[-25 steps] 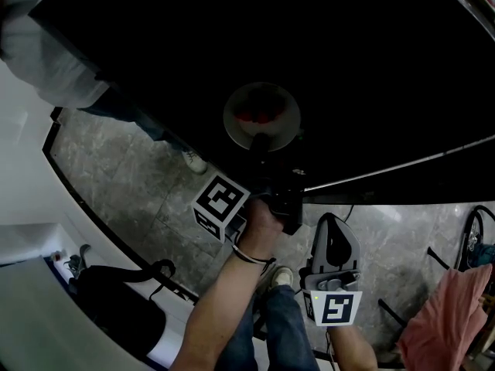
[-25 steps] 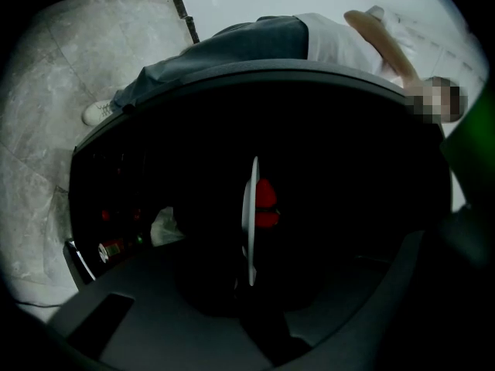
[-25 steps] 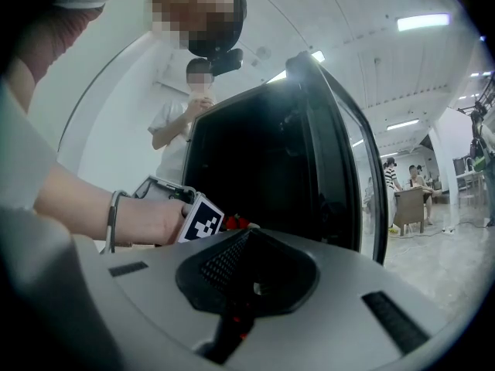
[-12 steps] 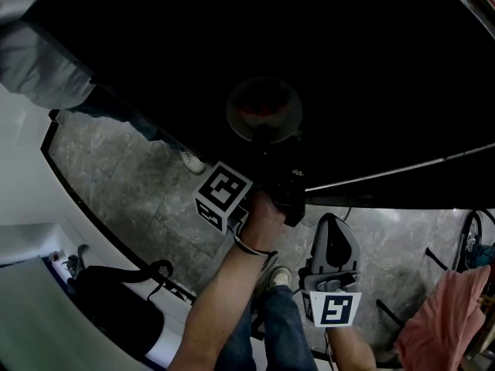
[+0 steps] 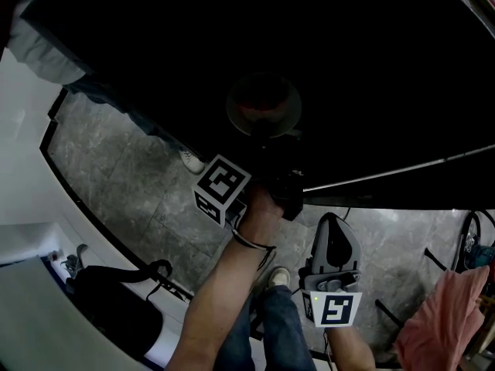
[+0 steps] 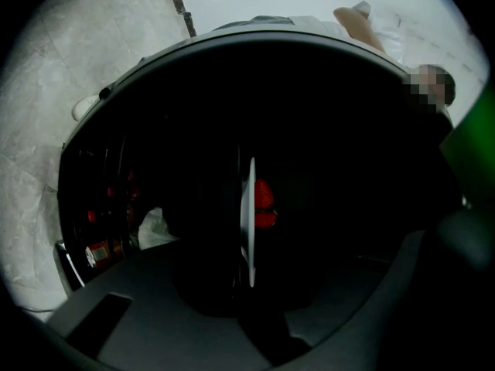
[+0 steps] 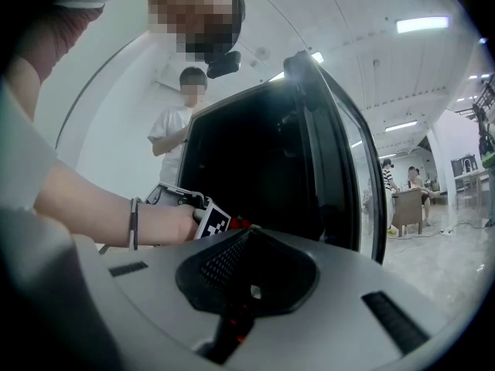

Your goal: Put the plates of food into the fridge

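A white plate (image 5: 263, 103) with red food (image 5: 259, 114) hangs inside the dark fridge (image 5: 232, 29). My left gripper (image 5: 262, 140) is shut on the plate's near rim. In the left gripper view the plate (image 6: 249, 215) shows edge-on, the red food (image 6: 264, 204) on its right face, and the left gripper (image 6: 250, 283) clamps its lower rim in deep shadow. My right gripper (image 5: 330, 224) is held back by my legs, shut and holding nothing. From the right gripper view the open fridge (image 7: 255, 161) and its door (image 7: 344, 168) stand ahead.
Cans and bottles (image 6: 97, 250) and a white bag (image 6: 155, 226) sit at the fridge's left side. A person in a white shirt (image 7: 174, 141) stands beside the fridge. A black bag (image 5: 116, 304) and a pink cloth (image 5: 448, 319) lie on the stone floor.
The plate and my left gripper have crept a little deeper into the fridge, and the plate looks darker. The bystander at the upper left has shifted. My right gripper has stayed put.
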Demonstrator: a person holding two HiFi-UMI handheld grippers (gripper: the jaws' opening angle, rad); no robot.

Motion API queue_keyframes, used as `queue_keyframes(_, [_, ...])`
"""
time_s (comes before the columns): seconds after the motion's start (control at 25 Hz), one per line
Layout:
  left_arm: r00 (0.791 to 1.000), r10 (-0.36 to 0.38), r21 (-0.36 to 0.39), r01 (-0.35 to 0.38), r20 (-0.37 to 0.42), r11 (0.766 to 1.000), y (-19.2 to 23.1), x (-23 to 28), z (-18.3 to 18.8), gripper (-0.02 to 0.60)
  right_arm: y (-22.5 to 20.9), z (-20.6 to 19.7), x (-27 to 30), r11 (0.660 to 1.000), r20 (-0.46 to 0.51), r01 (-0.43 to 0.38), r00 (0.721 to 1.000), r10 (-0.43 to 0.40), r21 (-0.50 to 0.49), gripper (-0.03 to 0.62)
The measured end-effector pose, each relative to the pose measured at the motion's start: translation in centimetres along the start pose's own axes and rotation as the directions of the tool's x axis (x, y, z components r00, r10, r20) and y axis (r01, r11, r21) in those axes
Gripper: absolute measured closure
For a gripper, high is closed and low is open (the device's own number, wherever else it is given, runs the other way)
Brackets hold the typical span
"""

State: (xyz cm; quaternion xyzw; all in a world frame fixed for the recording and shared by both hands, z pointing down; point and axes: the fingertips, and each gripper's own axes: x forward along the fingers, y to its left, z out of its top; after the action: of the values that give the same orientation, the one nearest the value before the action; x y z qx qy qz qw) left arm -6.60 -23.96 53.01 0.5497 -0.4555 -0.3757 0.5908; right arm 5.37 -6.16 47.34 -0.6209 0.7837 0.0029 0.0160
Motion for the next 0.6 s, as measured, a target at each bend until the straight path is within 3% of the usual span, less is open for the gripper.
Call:
queue_keyframes(0.44, [1.000,-0.004,0.002,0.004,-0.004,1.000,0.00,0.03,-0.16,0.553,0.24,-0.24,0.07,1.000,-0.013,-0.014,1.000,0.014,-0.006,0.583])
queue_keyframes(0.6, [0.999,-0.032,-0.003,0.032,-0.012,0.999,-0.43,-0.31,-0.29,0.504,0.35,-0.31,-0.12,1.000,-0.018,-0.013,1.000,0.013,-0.007,0.583])
